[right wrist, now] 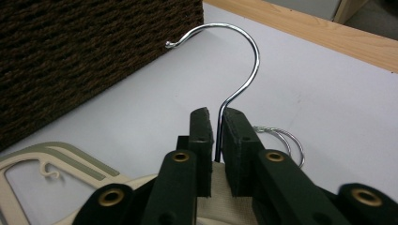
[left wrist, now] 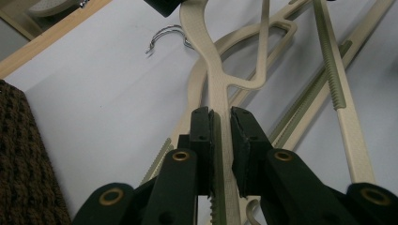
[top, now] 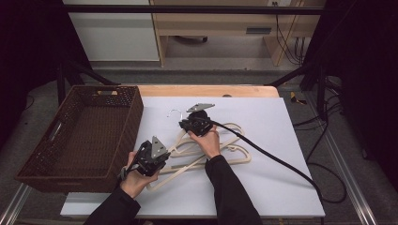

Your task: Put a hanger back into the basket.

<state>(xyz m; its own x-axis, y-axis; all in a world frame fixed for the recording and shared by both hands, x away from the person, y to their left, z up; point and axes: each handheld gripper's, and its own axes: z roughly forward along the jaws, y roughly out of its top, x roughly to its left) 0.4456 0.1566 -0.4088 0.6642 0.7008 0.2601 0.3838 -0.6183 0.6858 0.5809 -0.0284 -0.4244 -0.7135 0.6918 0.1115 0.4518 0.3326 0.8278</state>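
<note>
Leftmost on the white tabletop [top: 281, 187] sits the brown wicker basket [top: 80, 136], holding nothing. Beside it lie several cream hangers [top: 220, 152] in a loose pile, overlapping, long arms running left to right. One hanger [left wrist: 213, 70] is held at both ends: the left gripper [top: 152, 157] has its fingers closed on the hanger's arm, and the right gripper [right wrist: 217, 126] is clamped on its chrome hook [right wrist: 244, 61], which curls toward the basket.

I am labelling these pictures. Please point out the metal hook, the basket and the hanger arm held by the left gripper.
Metal hook [right wrist: 251, 44]: right gripper view, top of its curve.
Basket [top: 136, 110]: high view, its right wall.
Hanger arm [left wrist: 217, 79]: left gripper view, beige bar just ahead of the jaws.
</note>
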